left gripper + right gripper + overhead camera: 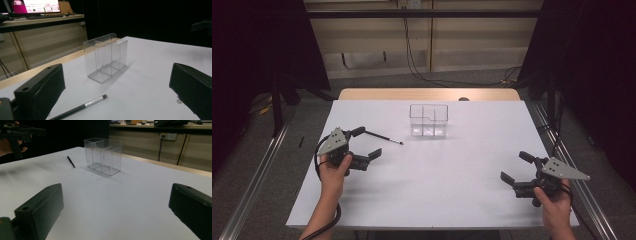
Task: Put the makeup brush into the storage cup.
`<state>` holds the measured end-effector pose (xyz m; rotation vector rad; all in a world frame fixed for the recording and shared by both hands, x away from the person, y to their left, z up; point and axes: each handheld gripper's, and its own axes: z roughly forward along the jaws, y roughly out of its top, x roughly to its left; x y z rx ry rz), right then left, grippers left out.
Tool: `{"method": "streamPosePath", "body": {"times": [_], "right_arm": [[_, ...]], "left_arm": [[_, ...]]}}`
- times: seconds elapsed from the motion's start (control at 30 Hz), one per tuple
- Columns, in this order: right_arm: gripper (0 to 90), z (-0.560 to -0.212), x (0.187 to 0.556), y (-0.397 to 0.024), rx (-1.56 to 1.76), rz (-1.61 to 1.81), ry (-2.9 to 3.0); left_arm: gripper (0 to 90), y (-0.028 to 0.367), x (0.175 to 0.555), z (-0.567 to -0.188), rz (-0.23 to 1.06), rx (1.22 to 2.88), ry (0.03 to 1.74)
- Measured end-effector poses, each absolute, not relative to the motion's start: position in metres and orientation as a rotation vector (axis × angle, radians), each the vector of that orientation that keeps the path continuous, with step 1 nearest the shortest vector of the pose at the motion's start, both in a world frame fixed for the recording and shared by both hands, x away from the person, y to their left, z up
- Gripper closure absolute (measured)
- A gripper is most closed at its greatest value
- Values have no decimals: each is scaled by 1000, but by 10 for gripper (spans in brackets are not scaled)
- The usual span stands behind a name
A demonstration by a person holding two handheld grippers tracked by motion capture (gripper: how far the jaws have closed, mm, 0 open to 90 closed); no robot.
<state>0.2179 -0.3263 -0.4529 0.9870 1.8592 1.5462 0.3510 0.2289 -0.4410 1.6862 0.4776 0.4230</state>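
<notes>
The thin black pencil-like stick (384, 136) is seen lying flat toward the table's (462, 200) far-left corner, just ahead of the left claw (368, 142) (jaws apart, empty), long axis crosswise.

A white table (437, 195) is lying across the middle of the high view. Black cables (410, 60) are hanging at the top centre. A monitor (35, 5) is glowing in the upper left of the left gripper view. A wall socket (170, 136) is sitting in the upper right of the right gripper view.

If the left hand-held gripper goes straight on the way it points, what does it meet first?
Probably the pen lying just ahead of the left hand-held gripper, low between its open jaws; beyond it stands the clear box. Depth is uncertain.
</notes>
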Motion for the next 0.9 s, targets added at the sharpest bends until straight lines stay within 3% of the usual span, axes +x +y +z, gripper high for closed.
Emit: {"method": "streamPosePath", "body": {"times": [0.9], "right_arm": [[0, -453, 216, -327, 982, 1549, 1862]], "left_arm": [[0, 209, 396, -444, 435, 1712, 519]]}}
